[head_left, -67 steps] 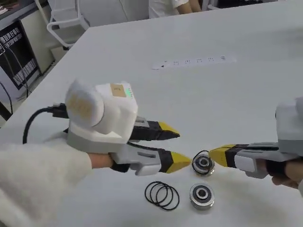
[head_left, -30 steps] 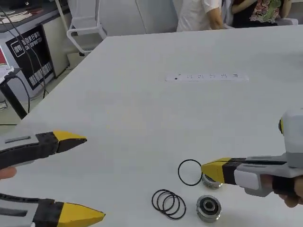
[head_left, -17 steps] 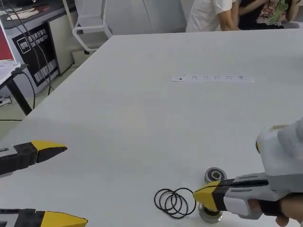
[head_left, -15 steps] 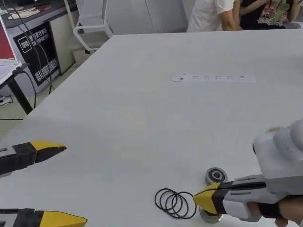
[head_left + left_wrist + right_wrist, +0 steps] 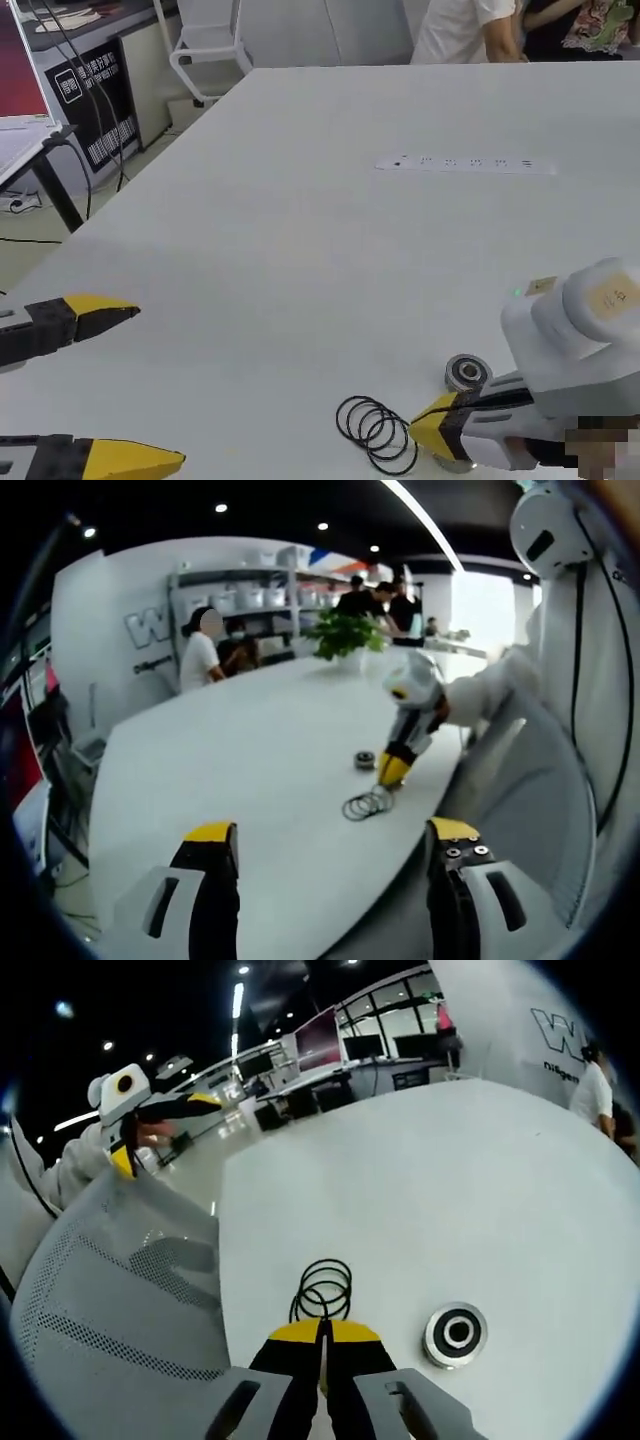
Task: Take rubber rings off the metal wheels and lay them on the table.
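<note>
Right hand-held gripper (image 5: 420, 425): jaws closed at rubber rings (image 5: 378, 432), pinch unclear | left hand-held gripper (image 5: 158, 386): wide open, empty | tip: release low, ring flat on counter (image 5: 350, 250)

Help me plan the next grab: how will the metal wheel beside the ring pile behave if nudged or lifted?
The metal wheel lies flat on the table, so a nudge would probably slide it, not roll it. It looks like solid metal, so likely stiff and heavy for its size. Its shiny rim may slip in a pinch.
</note>
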`<state>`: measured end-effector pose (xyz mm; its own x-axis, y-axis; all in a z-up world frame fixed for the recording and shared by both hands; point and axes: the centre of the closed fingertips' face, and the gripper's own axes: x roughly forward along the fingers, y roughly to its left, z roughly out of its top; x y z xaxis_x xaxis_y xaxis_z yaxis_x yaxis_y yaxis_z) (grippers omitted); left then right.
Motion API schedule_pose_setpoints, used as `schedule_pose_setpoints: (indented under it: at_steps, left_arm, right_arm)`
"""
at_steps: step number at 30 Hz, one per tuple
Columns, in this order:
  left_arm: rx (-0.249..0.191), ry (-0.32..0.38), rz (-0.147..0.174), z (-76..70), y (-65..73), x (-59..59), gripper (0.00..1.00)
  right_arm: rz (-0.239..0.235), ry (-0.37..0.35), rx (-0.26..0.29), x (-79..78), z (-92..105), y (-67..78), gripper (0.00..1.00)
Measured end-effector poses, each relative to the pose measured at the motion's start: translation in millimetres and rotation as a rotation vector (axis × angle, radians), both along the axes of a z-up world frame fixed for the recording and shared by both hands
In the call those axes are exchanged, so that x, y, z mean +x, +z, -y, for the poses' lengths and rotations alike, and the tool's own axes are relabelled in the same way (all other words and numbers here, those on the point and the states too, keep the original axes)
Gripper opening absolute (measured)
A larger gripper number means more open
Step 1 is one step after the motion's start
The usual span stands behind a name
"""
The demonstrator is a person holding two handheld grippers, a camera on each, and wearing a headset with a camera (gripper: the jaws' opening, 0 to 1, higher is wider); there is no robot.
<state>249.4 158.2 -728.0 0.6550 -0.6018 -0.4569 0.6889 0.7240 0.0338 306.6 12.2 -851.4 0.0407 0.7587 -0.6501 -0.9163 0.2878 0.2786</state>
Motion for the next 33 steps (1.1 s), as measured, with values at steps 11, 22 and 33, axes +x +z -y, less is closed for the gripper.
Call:
schedule_pose_setpoints:
  at_steps: [11, 22, 33]
  left_arm:
    - [0.000, 0.017, -0.005, -5.7, -1.4, -1.6, 0.77]
    - [-0.006, 0.017, 0.000, -5.5, -1.4, -0.7, 0.77]
    - [-0.012, 0.016, -0.006, -4.8, -4.8, -0.4, 0.77]
  right_arm:
    - [0.012, 0.009, -0.040, 4.7, 0.2, -6.2, 0.00]
    - [0.059, 0.011, -0.062, 8.8, 6.7, -2.1, 0.02]
    - [0.088, -0.058, -0.017, 15.8, 25.5, 18.1, 0.03]
